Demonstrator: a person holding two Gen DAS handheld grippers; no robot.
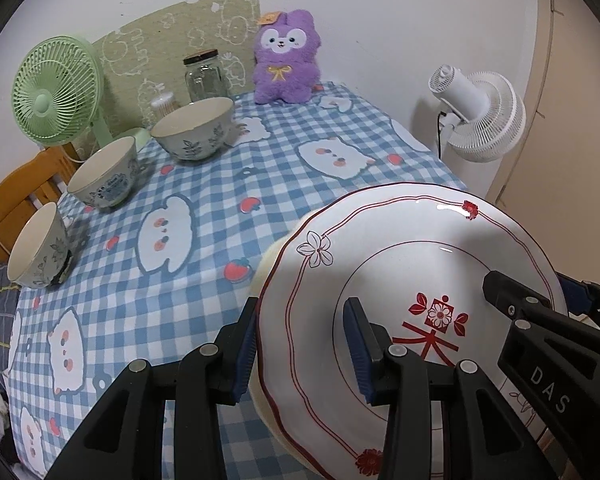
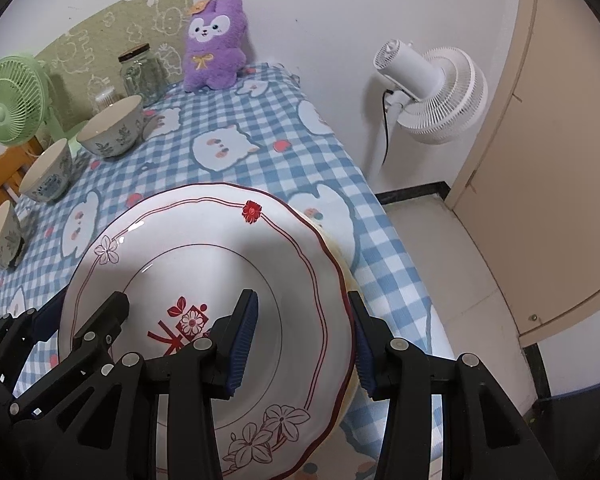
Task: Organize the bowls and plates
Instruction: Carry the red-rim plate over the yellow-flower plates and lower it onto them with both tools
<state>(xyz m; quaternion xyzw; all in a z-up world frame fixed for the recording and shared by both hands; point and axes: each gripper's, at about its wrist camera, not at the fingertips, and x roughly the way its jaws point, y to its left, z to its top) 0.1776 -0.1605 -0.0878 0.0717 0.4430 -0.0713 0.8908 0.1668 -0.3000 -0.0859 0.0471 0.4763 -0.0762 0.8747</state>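
Observation:
A white plate with red rim lines and a red centre mark (image 1: 400, 264) (image 2: 204, 248) sits on top of a cream plate (image 1: 266, 264) (image 2: 342, 260) at the table's near right. My left gripper (image 1: 302, 344) straddles its left rim, one finger over the plate, one outside, jaws apart. My right gripper (image 2: 304, 344) straddles its right rim the same way. Whether either pinches the rim is unclear. Three patterned bowls stand along the left: a large one (image 1: 196, 128) (image 2: 112, 128), a middle one (image 1: 104, 172) (image 2: 46, 172), a near one (image 1: 38, 248) (image 2: 0, 240).
A blue checked tablecloth (image 1: 204, 184) covers the table. At the back stand a purple plush (image 1: 286, 56), a glass jar (image 1: 204, 74) and a green fan (image 1: 56, 92). A white fan (image 2: 432, 92) stands off the right edge. A wooden chair (image 1: 20, 192) is at the left.

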